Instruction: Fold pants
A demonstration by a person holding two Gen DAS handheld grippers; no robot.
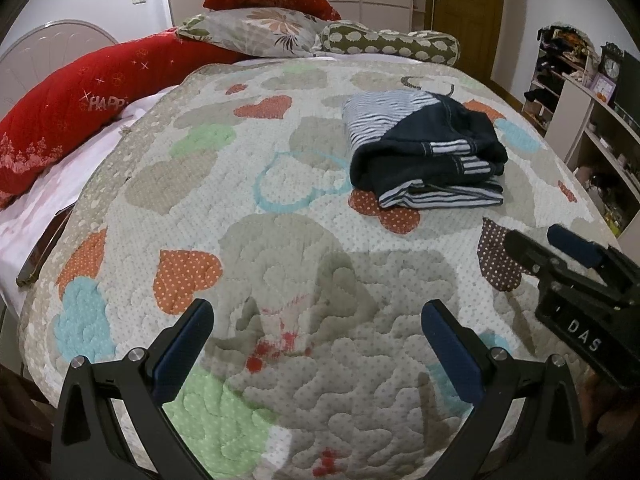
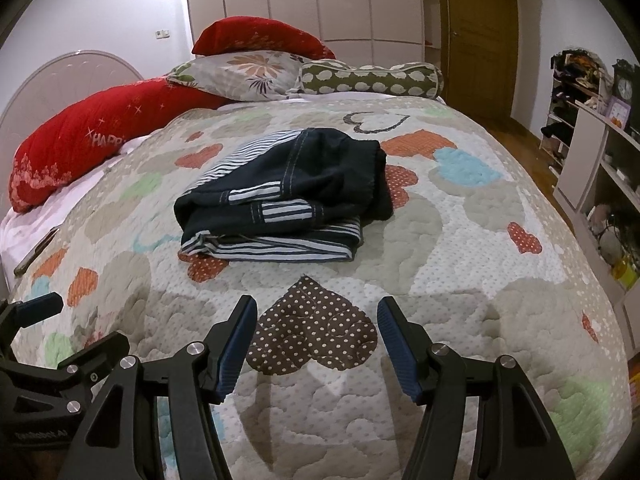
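**A:** You're looking at pants [image 2: 280,204] that are already lying in a compact bundle on the quilt [image 2: 460,248]; dark denim with striped lining is showing in stacked layers, so I'm judging the folding as done or very nearly so.

**B:** Anything still needing your attention?

**A:** The top layer is bulging a little and the striped edge is peeking out at the front; you may be wanting one last flattening press, though that's only my reading. Your left gripper [image 1: 318,344] is hanging wide open over bare quilt near the bed's front edge, gripping nothing; your right gripper [image 2: 318,340] is standing partly open above a brown dotted heart patch [image 2: 312,328], also empty; both are sitting well short of the pants, not touching them.

**B:** And where is the bundle sitting for you?

**A:** It's resting mid-bed, toward your right side in the left wrist view; the quilt under it is looking padded and soft, patched with hearts.

**B:** The room?

**A:** You're facing red cushions [image 1: 80,112], a floral pillow [image 2: 244,74] and a spotted bolster [image 2: 372,78] at the headboard; pale wardrobe doors [image 2: 300,4] and a wooden door [image 2: 480,28] are standing behind; cluttered shelves [image 2: 600,168] are running along your right.
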